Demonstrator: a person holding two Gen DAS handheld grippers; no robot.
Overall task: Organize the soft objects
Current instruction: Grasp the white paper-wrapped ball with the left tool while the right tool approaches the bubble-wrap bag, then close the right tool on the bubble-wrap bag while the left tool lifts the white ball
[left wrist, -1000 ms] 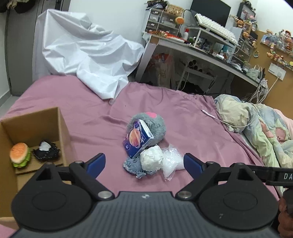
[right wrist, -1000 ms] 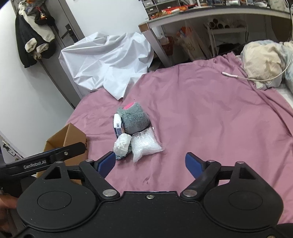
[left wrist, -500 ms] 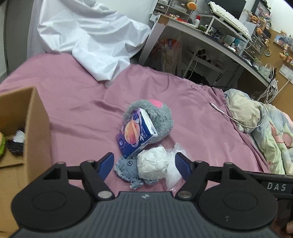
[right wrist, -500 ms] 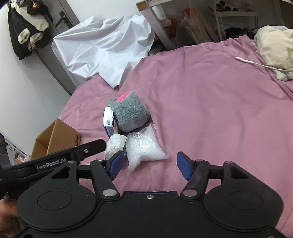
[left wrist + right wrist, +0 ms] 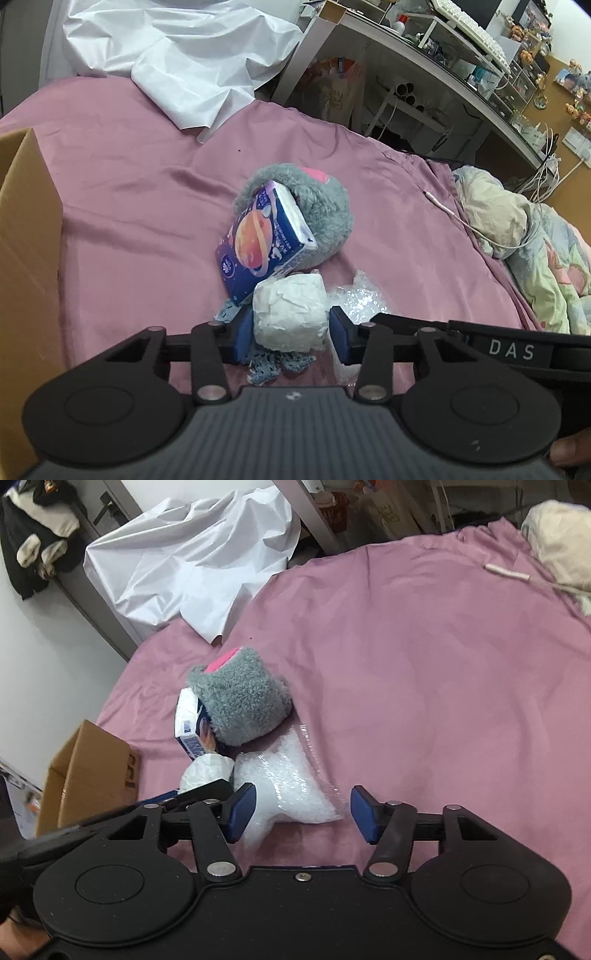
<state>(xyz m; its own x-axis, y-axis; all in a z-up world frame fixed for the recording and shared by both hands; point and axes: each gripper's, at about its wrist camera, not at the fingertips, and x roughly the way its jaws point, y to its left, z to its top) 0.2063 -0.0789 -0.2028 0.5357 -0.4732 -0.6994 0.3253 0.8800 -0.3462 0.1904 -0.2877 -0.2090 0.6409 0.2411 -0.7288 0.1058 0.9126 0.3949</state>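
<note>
Paper wad (image 5: 290, 312) between the closing left hand-held gripper (image 5: 291, 334) pads, contact unclear; blue cloth (image 5: 280, 363) mostly hidden beneath

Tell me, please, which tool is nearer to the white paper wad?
Left. The left tool straddles the white paper wad, jaws just closing; the right tool sits beside it, around the bubble-wrap bag.

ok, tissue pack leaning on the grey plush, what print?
Dark blue tissue pack with an orange ringed planet; left wrist view.

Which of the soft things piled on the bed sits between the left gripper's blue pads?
The white crumpled wad: it alone sits between the left gripper pads, which have been closing.
</note>
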